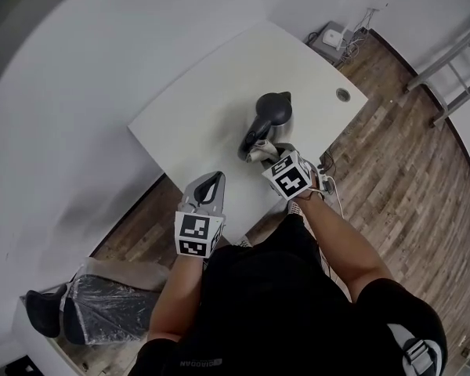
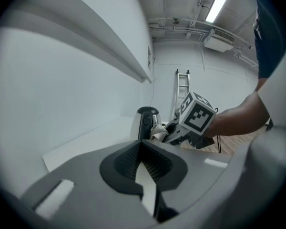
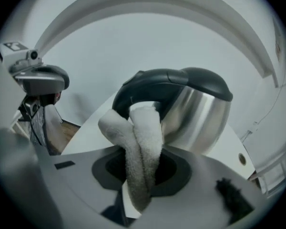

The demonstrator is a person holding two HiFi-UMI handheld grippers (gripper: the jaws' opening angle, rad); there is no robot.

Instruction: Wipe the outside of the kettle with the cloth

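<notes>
While the right tool (image 3: 141, 171) clamps a white cloth (image 3: 142, 140) held up at the handle of the steel electric kettle (image 3: 200, 112), which stands near the bench's (image 1: 204, 104) near edge, the left tool (image 2: 142, 148) hovers over that edge, jaws together and empty, apart from the kettle.
</notes>
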